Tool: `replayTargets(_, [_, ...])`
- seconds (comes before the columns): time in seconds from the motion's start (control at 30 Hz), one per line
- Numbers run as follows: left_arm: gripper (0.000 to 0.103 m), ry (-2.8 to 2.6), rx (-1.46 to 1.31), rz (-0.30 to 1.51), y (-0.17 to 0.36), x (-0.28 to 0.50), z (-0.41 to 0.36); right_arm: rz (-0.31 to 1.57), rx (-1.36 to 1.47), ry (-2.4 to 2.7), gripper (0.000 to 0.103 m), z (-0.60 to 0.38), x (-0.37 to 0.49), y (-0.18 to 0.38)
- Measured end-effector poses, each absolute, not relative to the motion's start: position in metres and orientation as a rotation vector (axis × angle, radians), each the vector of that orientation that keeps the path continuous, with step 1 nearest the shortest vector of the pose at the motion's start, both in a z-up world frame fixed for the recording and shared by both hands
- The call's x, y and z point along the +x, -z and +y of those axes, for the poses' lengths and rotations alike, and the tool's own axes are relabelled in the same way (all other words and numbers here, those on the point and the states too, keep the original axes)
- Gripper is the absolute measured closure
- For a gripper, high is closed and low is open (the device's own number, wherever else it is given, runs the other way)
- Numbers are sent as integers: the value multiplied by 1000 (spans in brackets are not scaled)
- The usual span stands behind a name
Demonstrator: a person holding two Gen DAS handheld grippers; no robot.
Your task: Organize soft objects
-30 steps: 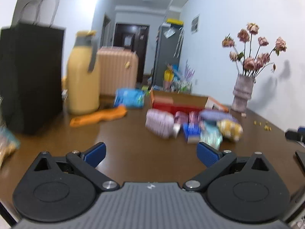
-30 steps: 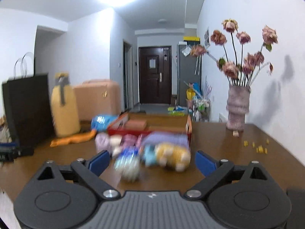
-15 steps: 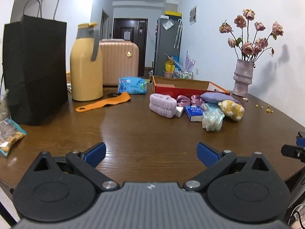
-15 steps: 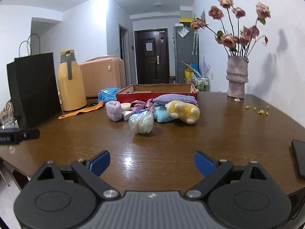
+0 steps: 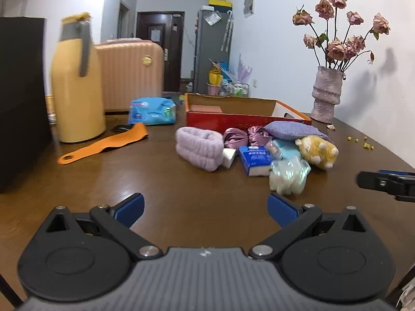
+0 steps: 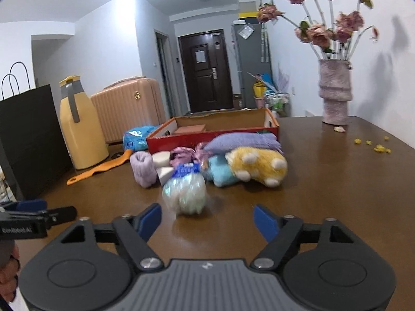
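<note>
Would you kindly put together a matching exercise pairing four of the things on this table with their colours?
Things:
1. plush toy
2. flat strap
3. open box
4. small pillow

Colours:
A. orange
B. lilac
C. yellow with white spots
D. red outside

Pairs: 1-C, 2-A, 3-D, 4-B
</note>
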State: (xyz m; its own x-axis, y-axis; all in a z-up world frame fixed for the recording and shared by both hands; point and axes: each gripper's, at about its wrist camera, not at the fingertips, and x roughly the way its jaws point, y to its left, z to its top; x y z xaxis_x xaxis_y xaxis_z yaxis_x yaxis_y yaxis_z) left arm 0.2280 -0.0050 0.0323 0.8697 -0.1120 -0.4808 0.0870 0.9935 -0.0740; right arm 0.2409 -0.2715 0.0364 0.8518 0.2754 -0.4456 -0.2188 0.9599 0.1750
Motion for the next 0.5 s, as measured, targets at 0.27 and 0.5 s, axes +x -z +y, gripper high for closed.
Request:
replayTargets(0.27, [15, 200, -45, 516, -31, 312, -32, 510, 78, -314, 54, -257, 342, -33])
replayTargets(0.5, [41, 249, -59, 573, -21, 367, -42, 563, -10, -358, 66, -220, 407, -11])
